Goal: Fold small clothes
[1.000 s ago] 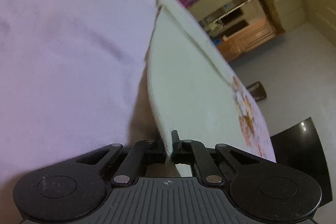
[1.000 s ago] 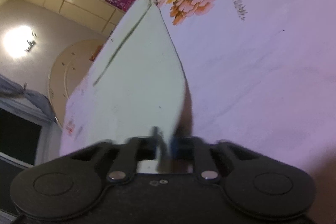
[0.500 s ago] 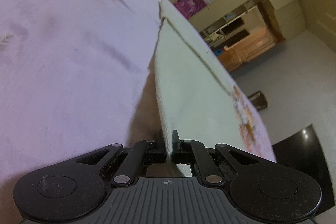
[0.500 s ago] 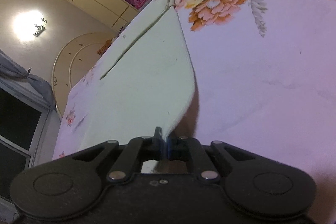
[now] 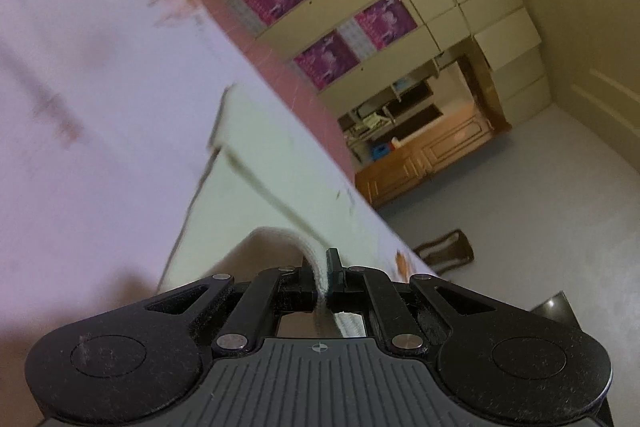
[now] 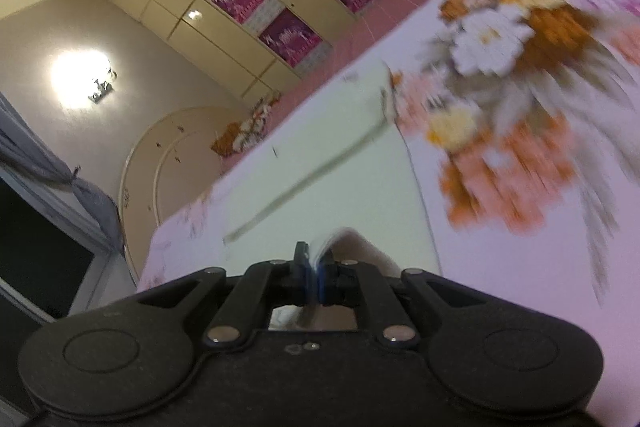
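A pale mint-green small garment [image 5: 256, 187] lies on the floral bedsheet [image 5: 80, 147]. My left gripper [image 5: 322, 285] is shut on its near edge, which curls up in a fold [image 5: 280, 239] just ahead of the jaws. In the right wrist view the same garment [image 6: 340, 183] lies flat beside large orange and white printed flowers [image 6: 508, 75]. My right gripper [image 6: 314, 277] is shut on the other near corner, whose edge [image 6: 336, 239] lifts slightly. Both views are motion-blurred.
The bed's far edge has a pink border [image 5: 280, 67]. Beyond it stand cream wardrobes with purple panels [image 5: 332, 7], a wooden cabinet [image 5: 432, 151] and grey floor [image 5: 540, 207]. A wall lamp [image 6: 80, 83] and dark window [image 6: 36, 259] are at the right view's left.
Both grippers have swung forward and lower over the bed, carrying the garment's held edge over itself. The raised cloth sheet has dropped to a short curl at the jaws.
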A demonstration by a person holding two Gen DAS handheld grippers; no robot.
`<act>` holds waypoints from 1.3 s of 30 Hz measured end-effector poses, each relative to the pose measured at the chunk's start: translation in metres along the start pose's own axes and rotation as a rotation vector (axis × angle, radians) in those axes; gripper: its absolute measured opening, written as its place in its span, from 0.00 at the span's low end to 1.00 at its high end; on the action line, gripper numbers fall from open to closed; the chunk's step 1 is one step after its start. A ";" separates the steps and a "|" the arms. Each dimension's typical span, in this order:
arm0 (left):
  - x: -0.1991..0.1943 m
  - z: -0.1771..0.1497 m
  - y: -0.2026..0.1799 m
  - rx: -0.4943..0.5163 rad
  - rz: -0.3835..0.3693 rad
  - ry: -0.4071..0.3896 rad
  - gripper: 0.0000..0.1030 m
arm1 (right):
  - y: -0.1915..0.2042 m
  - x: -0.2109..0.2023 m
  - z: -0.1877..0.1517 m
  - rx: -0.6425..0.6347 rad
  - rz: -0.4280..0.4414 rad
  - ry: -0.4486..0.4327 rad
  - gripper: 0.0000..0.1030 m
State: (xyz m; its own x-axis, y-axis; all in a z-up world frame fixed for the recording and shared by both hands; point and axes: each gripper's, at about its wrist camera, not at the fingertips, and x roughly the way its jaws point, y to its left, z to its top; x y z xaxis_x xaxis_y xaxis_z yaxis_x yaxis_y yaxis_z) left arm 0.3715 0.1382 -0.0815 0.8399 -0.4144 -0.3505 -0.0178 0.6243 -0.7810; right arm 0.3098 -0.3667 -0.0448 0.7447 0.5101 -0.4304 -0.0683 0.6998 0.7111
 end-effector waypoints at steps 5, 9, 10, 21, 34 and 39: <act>0.075 0.053 -0.007 0.012 0.020 -0.010 0.03 | 0.001 0.054 0.061 0.003 0.020 -0.010 0.05; 0.122 0.079 0.004 -0.002 0.057 0.004 0.03 | -0.006 0.099 0.095 -0.005 0.000 0.004 0.05; 0.134 0.086 0.007 0.000 0.070 0.008 0.03 | -0.011 0.110 0.103 0.007 0.008 0.009 0.05; 0.220 0.118 0.047 -0.021 0.144 0.025 0.04 | -0.064 0.216 0.138 0.100 -0.031 0.090 0.05; 0.232 0.137 0.032 0.258 0.189 -0.048 0.73 | -0.078 0.212 0.152 0.016 0.003 -0.058 0.41; 0.252 0.139 0.029 0.392 0.235 0.059 0.60 | -0.066 0.219 0.152 -0.142 -0.063 0.001 0.38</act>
State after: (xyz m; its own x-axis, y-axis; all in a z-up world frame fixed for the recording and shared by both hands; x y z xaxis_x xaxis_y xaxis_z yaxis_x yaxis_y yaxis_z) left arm 0.6581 0.1439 -0.1207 0.8053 -0.2611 -0.5323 0.0116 0.9045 -0.4263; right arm 0.5781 -0.3776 -0.1016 0.7501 0.4629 -0.4724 -0.1144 0.7943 0.5966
